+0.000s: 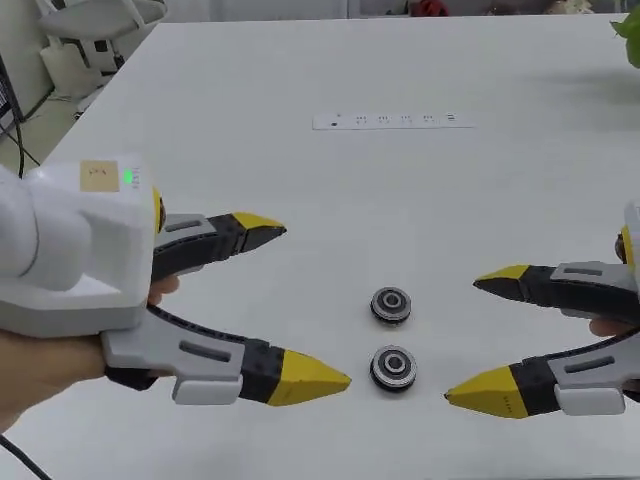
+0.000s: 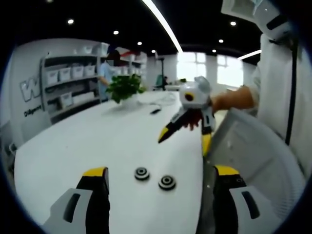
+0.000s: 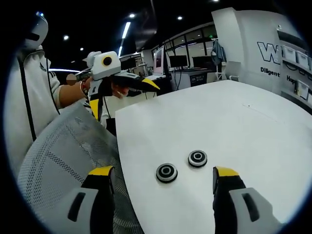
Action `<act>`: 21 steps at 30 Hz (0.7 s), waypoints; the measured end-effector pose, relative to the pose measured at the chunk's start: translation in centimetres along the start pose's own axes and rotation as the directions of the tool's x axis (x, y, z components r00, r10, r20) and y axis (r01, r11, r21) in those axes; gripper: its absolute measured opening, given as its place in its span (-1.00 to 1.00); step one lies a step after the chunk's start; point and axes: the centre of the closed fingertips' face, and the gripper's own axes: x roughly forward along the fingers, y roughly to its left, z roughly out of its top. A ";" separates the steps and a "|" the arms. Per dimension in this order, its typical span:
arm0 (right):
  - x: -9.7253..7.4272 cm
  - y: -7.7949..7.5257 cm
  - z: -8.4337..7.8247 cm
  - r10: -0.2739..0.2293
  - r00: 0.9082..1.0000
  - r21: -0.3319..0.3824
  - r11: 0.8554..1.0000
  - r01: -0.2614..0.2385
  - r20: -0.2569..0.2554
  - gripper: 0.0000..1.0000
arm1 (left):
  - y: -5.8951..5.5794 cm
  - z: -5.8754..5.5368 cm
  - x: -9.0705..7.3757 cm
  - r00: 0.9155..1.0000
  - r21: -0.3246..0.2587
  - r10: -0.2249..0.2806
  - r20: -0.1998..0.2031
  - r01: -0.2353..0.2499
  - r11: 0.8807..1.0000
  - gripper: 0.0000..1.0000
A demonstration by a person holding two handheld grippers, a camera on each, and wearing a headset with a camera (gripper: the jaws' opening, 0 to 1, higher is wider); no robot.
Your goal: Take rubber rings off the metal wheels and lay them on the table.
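Note:
Two small metal wheels lie flat on the white table [image 1: 300,150], each with a black rubber ring around it: the far wheel [image 1: 390,305] [image 2: 142,173] [image 3: 197,158] and the near wheel [image 1: 393,368] [image 2: 166,182] [image 3: 166,172]. My left gripper [image 1: 315,306] [image 2: 160,171] hovers to their left, jaws wide apart and holding nothing. From the right, my right gripper [image 1: 461,340] [image 3: 163,171] faces them, also open with nothing in it. Both wheels sit between the two grippers, touched by neither. Each gripper appears in the other's view: the right gripper [image 2: 187,117], the left gripper [image 3: 122,80].
A flush socket panel [image 1: 390,121] is set in the table farther back. A green plant [image 1: 630,35] [image 2: 124,87] stands at the far right corner. A white mesh chair [image 3: 68,141] [image 2: 248,146] sits at the table's near edge. Another chair [image 1: 90,30] stands far left.

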 end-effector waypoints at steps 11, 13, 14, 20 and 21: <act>0.8 0.0 0.1 0.045 0.999 -0.018 0.999 -0.045 0.014 0.43 | 0.6 0.7 1.6 0.999 0.017 -0.021 0.041 0.021 1.000 0.70; 1.0 -0.2 0.1 0.049 0.999 -0.017 0.999 -0.048 0.016 0.41 | 0.5 0.7 1.9 0.999 0.025 -0.030 0.039 0.029 0.999 0.67; 1.1 -0.3 0.1 0.049 0.999 -0.016 0.999 -0.049 0.017 0.40 | 0.4 0.7 2.0 0.999 0.029 -0.036 0.039 0.035 0.999 0.65; 1.7 -0.4 -0.5 0.065 0.998 -0.020 0.998 -0.065 -0.006 0.30 | 0.0 0.2 3.1 0.998 0.053 -0.067 0.019 0.066 0.996 0.60; 1.8 -0.4 -0.6 0.070 0.997 -0.021 0.997 -0.071 -0.013 0.30 | 0.0 0.1 3.2 0.997 0.057 -0.070 0.014 0.070 0.996 0.59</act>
